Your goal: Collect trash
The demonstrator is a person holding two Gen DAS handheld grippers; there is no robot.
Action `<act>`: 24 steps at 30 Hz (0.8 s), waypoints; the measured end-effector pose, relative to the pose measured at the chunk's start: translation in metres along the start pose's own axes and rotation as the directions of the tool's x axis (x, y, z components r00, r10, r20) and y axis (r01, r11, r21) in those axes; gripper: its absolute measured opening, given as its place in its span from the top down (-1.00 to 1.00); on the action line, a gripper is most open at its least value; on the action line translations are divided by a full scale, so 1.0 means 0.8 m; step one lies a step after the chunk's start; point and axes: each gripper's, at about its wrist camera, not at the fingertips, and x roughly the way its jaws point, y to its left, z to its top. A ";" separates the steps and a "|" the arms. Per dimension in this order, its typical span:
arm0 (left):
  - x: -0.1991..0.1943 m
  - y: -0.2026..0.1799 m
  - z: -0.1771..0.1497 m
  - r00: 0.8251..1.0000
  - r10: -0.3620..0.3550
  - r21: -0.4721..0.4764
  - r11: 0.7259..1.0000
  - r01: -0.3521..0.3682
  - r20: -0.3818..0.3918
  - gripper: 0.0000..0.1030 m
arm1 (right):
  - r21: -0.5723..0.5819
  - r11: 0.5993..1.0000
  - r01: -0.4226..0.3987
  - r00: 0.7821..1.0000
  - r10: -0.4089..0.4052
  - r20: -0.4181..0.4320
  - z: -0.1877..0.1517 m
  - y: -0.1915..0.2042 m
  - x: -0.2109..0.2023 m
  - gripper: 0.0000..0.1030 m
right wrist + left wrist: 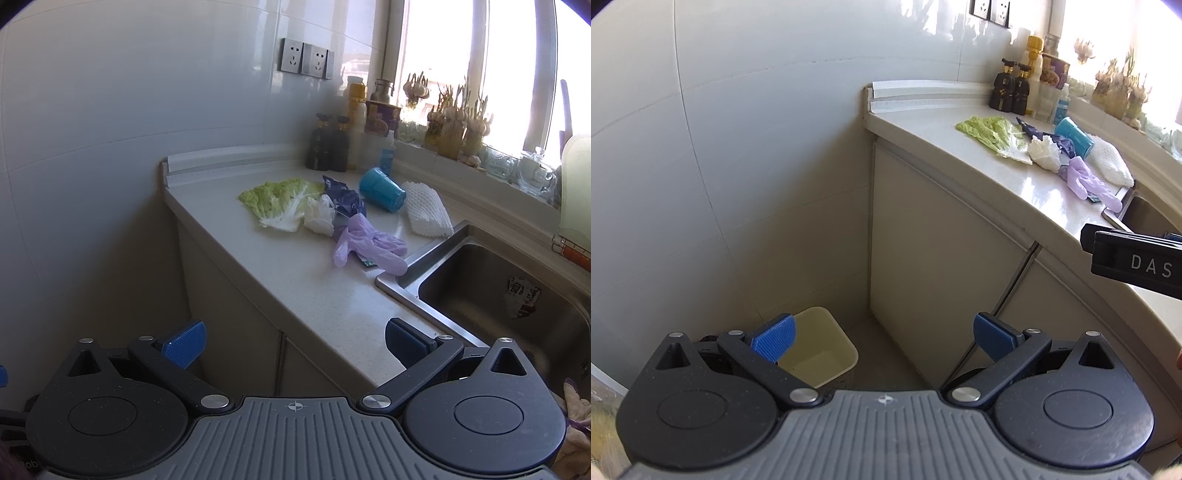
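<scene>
On the bench [295,280], between the back wall and the steel sink [491,295], lies a loose cluster of trash. A pale green cabbage leaf [275,201] lies flat, farthest from the sink; touching it is a crumpled white tissue [319,216], and behind that a creased dark blue wrapper [345,199]. A lilac rubber glove [369,245] sprawls with its fingertips reaching the sink's rim. A turquoise cup [380,190] lies tipped on its side, just beside a white foam fruit net [424,214] near the sink's back corner. Inside the sink, a torn printed scrap [522,301] clings to the basin wall.

Down on the floor, beside the bench's cabinet and against the tiled wall, stands a cream plastic bin [822,347]; it looks bare inside.

The left gripper [884,338] hangs above that bin with its blue pads spread wide, holding nothing. The right gripper [293,341] hovers off the bench's front edge, short of the sink, likewise spread wide and touching nothing
</scene>
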 end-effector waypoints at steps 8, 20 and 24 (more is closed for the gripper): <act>-0.002 0.000 0.003 1.000 0.000 0.004 1.000 0.000 0.003 -1.00 | 0.001 1.000 0.001 1.000 -0.001 0.002 0.002 0.003 0.001 -1.00; -0.003 0.001 0.002 1.000 0.000 0.004 1.000 0.000 0.007 -1.00 | -0.001 1.000 -0.003 1.000 0.003 0.005 0.005 0.002 0.000 -1.00; -0.003 0.000 0.004 1.000 0.004 0.007 1.000 -0.004 0.011 -1.00 | 0.000 1.000 -0.004 1.000 0.004 0.004 0.005 0.001 0.000 -1.00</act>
